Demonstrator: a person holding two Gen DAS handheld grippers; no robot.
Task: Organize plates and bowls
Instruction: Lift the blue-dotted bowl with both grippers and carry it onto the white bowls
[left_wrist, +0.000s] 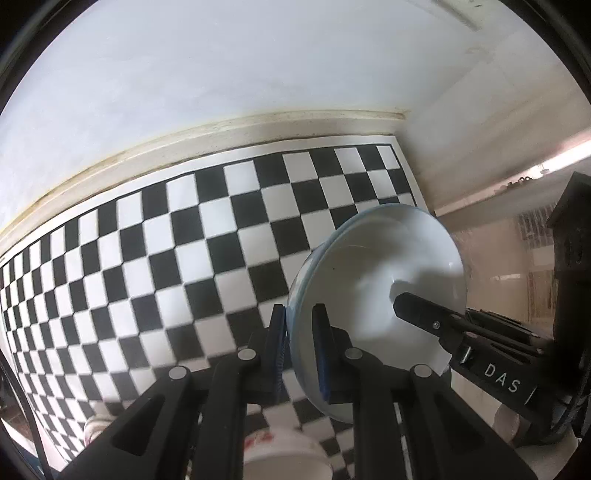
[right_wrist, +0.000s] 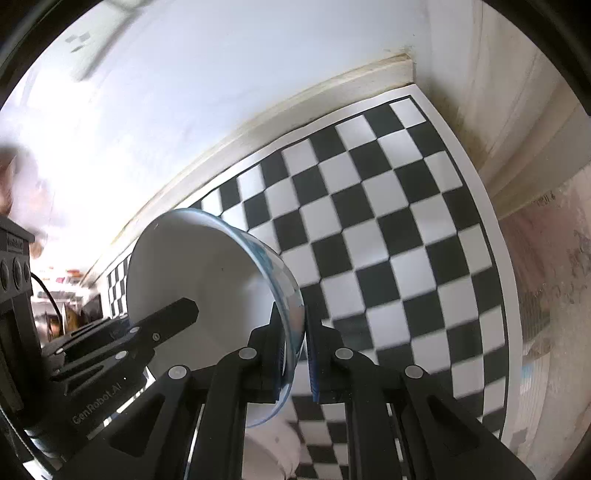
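A white bowl with a pale blue rim (left_wrist: 380, 280) is held up in the air above the checkerboard mat (left_wrist: 184, 258). My left gripper (left_wrist: 299, 332) is shut on its rim, one pad inside and one outside. My right gripper (right_wrist: 295, 343) is shut on the opposite rim of the same bowl (right_wrist: 207, 266). Each gripper shows in the other's view: the right one from the right (left_wrist: 461, 332), the left one from the left (right_wrist: 147, 328). A white cup-like dish with red print (left_wrist: 284, 454) lies below my left gripper, partly hidden.
The black-and-white checkerboard mat (right_wrist: 388, 240) covers the surface up to a cream ledge (left_wrist: 221, 133) and white wall. A white rounded object (right_wrist: 280, 450) lies low under my right gripper. A shelf with clutter (right_wrist: 66, 295) shows at the far left.
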